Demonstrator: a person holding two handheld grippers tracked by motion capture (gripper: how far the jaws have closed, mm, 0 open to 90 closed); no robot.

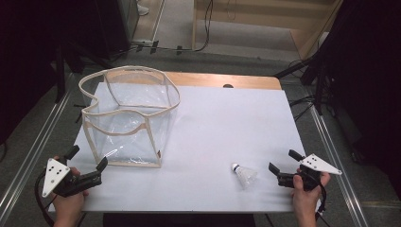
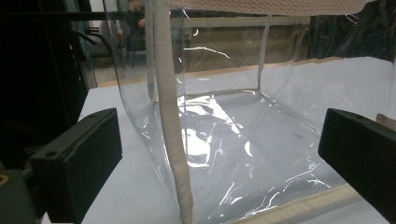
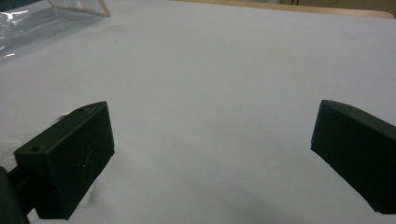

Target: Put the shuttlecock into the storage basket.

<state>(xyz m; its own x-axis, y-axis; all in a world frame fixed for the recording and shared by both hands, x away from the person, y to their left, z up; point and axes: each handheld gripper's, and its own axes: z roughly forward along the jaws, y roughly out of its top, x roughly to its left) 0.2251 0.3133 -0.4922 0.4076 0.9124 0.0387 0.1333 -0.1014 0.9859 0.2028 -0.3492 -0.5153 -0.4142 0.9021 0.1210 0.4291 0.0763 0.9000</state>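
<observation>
Lying on its side, the shuttlecock (image 1: 244, 175) points its cork up-left, skirt toward the right gripper (image 1: 282, 166); both grippers gape empty, the left gripper (image 1: 88, 162) facing the clear bag (image 1: 127, 118).

The surface (image 1: 217, 127) is white, with a bare wooden strip along its far edge at the top of the frame; a clear plastic bag (image 1: 130, 116) with beige trim stands open at its upper left. A white shuttlecock (image 1: 243, 175) lies on its side at the lower right, well apart from the bag.
</observation>
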